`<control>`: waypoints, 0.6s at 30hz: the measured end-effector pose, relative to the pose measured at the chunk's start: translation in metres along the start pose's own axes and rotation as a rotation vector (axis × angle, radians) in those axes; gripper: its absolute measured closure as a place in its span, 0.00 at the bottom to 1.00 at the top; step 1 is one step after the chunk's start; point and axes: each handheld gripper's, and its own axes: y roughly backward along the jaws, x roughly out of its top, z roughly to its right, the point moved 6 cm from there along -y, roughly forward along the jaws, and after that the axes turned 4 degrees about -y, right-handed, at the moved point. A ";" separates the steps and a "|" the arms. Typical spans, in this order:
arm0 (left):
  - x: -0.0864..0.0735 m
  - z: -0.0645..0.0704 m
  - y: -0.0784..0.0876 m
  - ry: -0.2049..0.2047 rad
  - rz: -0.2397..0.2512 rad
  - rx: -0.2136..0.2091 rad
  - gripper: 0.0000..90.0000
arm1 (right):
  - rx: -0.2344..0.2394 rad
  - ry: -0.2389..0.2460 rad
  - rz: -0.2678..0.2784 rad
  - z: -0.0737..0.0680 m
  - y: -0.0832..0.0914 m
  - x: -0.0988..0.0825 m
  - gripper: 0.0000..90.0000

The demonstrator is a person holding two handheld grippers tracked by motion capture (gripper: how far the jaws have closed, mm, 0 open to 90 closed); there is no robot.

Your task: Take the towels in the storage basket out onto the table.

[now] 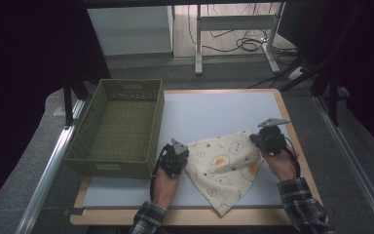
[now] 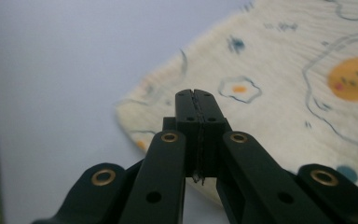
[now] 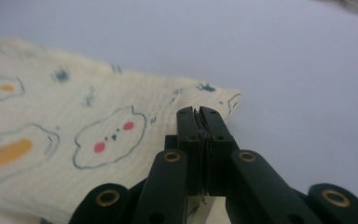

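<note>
Cloth [image 1: 224, 163] pinched by both closed grippers, L [image 2: 196, 95] & R [image 3: 197, 112]; high view adds basket [image 1: 119, 127].

Dim room: grey floor [image 1: 29, 146], white desk frame [image 1: 233, 24] behind, cables [image 1: 243, 44] lying beneath it.

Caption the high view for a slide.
Both grippers, left and right, shut on opposite corners of a patterned cloth beside a green basket.
</note>
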 end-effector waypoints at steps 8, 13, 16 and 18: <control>0.053 -0.034 -0.021 0.049 0.012 0.096 0.53 | -0.081 -0.025 0.030 0.032 -0.018 0.060 0.72; 0.035 -0.010 -0.021 0.024 0.008 -0.011 0.42 | -0.036 -0.009 0.044 0.028 -0.010 0.047 0.67; 0.022 -0.006 -0.024 0.019 -0.003 -0.029 0.40 | -0.030 0.013 0.016 0.029 -0.008 0.033 0.63; 0.016 -0.006 -0.025 0.026 -0.013 -0.044 0.40 | -0.025 0.013 0.010 0.031 -0.007 0.025 0.63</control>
